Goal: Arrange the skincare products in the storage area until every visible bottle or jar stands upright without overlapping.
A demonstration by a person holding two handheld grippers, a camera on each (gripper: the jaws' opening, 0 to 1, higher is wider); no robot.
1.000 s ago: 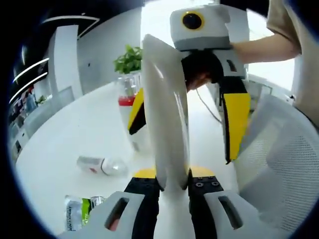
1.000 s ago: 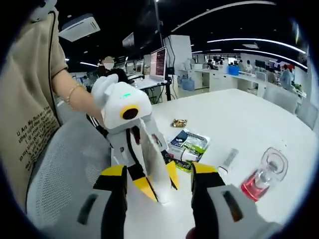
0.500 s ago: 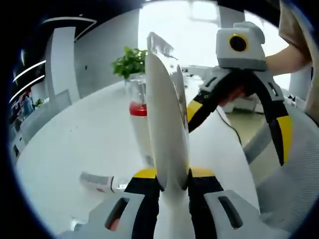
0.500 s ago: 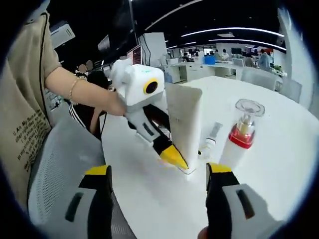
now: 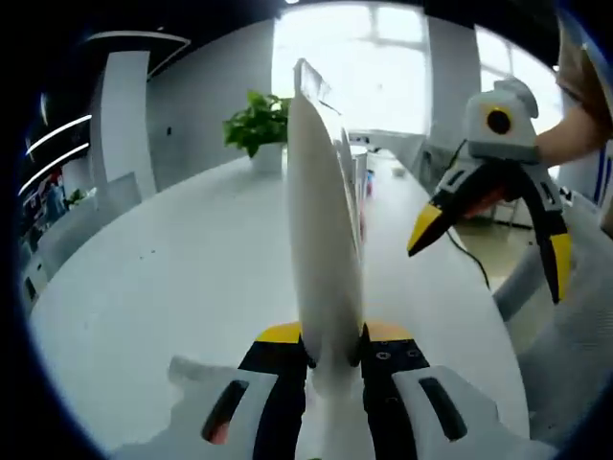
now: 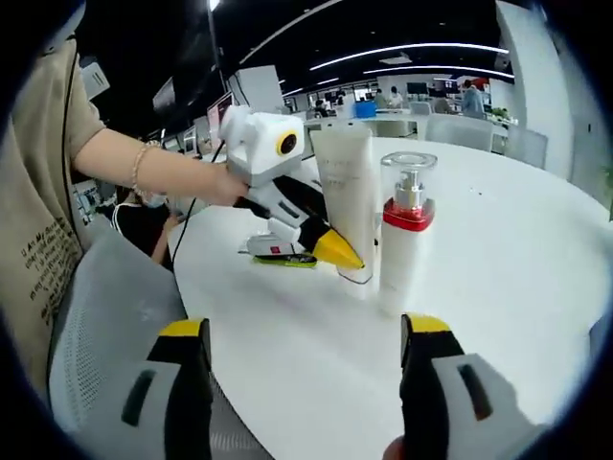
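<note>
Left tool (image 5: 330, 350) was clamped on the base of a white tube (image 5: 324, 240), jaws tight against both sides. In the right gripper view the left tool (image 6: 335, 254) gripped the tube (image 6: 345, 196) low down, with the tube upright on its cap on the white desk (image 6: 498, 249). A pump bottle (image 6: 406, 230) with a red collar and a clear cap stood upright just beside the tube, on the side away from the person; whether they touched could not be told. In the left gripper view the bottle (image 5: 360, 187) was mostly hidden behind the tube, only an edge showing.

Right tool (image 6: 306, 383) was wide open and held nothing, jaws spread with the desk edge between them, well short of the tube and bottle. In the left gripper view the right tool (image 5: 488, 235) hung above the desk's edge, off to the tube's side, jaws apart and empty, with a hand (image 5: 575, 134) behind it.

A small white tube with a red band (image 6: 271, 247) lay flat on the desk behind the left tool, with a green packet (image 6: 287, 261) just beside it. The person's arm (image 6: 144, 172) with a bracelet reached to the left tool. A grey mesh chair (image 6: 105, 316) sat next to the desk. A potted plant (image 5: 261, 125) stood at the desk's far end in the left gripper view.
</note>
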